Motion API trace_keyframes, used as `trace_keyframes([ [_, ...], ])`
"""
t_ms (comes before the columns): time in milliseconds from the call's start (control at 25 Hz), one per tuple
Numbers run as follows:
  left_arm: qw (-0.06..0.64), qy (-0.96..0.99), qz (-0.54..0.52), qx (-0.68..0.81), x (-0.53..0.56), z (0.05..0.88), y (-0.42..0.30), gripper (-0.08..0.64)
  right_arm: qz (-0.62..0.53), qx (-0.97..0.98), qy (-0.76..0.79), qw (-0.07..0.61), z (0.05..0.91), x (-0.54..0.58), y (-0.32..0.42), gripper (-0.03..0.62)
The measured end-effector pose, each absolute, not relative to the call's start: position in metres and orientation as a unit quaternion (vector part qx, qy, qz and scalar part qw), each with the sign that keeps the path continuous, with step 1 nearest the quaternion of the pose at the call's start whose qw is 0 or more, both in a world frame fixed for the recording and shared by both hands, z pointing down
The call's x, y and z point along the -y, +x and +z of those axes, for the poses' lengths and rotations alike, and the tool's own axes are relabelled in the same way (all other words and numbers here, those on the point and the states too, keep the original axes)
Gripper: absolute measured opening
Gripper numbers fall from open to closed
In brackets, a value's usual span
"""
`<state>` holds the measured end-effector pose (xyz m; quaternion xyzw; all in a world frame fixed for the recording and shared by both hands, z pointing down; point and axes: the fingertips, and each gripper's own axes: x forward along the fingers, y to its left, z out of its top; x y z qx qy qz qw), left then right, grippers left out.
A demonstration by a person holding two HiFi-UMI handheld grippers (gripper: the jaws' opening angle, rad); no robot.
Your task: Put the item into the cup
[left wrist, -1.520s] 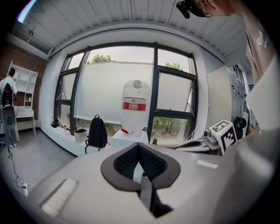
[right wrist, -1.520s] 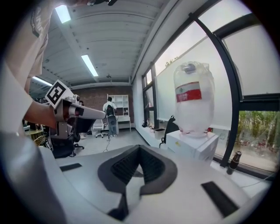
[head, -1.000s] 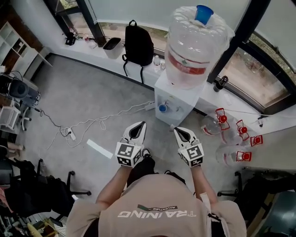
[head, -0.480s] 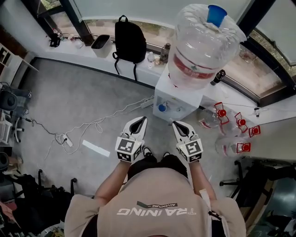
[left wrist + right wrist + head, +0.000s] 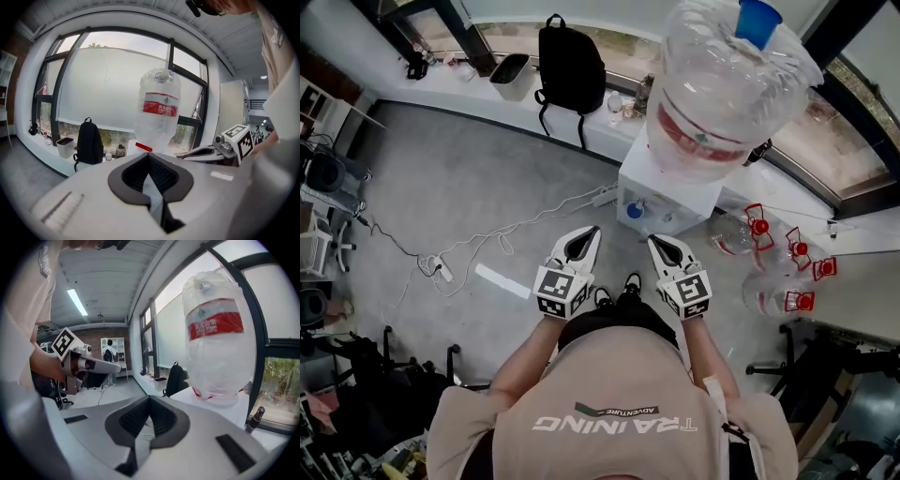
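Plainly, neither the item nor the cup can be made out in any view, so how the item will handle, whether heavy, soft or slippery, and where to take hold of it cannot be judged from here. The person stands on the grey floor (image 5: 459, 178) facing a white water dispenser (image 5: 667, 195) that carries a large clear bottle (image 5: 722, 89). A small blue round part (image 5: 635, 210) on the dispenser's front may be a tap; I cannot tell. The left gripper (image 5: 590, 232) and the right gripper (image 5: 655, 241) hover side by side, near the dispenser but apart from it. Each has its fingers closed tip to tip on nothing. A black backpack (image 5: 570, 56) leans far left on the window ledge.
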<state>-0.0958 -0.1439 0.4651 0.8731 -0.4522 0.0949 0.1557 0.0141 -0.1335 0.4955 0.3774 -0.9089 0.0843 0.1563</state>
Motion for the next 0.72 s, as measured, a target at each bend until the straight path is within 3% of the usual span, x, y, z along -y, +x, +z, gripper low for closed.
trace_keyframes([
  [240,0.149,0.873,0.128,0.447,0.161,0.481,-0.072,0.008,0.085,0.915,0.360,0.162,0.510,0.148,0.023,0.011],
  [720,0.201,0.850,0.145,0.465,0.183,0.565,-0.062,0.008,0.111,0.919,0.322,0.199,0.589,0.163,0.018,0.011],
])
